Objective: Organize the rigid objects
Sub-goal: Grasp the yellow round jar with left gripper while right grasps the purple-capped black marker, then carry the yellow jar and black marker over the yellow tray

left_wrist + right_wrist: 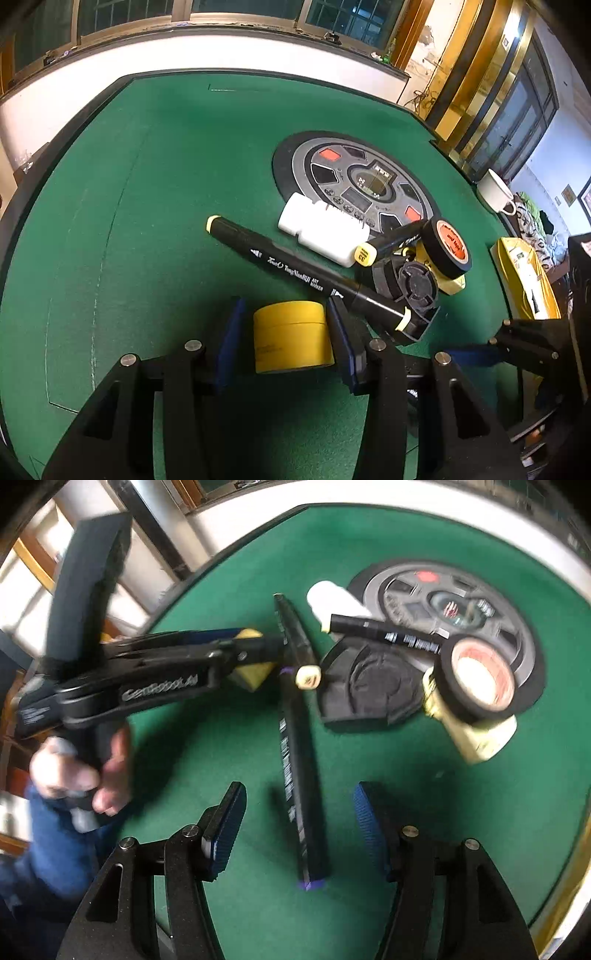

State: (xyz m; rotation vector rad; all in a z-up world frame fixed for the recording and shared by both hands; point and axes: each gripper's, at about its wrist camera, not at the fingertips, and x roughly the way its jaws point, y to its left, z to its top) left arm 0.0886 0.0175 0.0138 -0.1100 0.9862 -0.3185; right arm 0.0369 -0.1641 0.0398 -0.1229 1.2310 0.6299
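Here, yellow jar [291, 338] between left tool [286, 332] pads.

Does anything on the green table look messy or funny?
Yes. A black tape roll sits tilted on top of a yellow thing, and a black marker leans across the white bottle instead of lying flat. It's a jumbled pile.

The right wrist view is smeared by motion: the print on the black marker [301, 775] cannot be read, and the hand [79, 771] is a blur. There the yellow tape roll [251, 674] is mostly hidden behind the left gripper [258, 648]. The yellow box [524, 280] is cut off behind dark gear.
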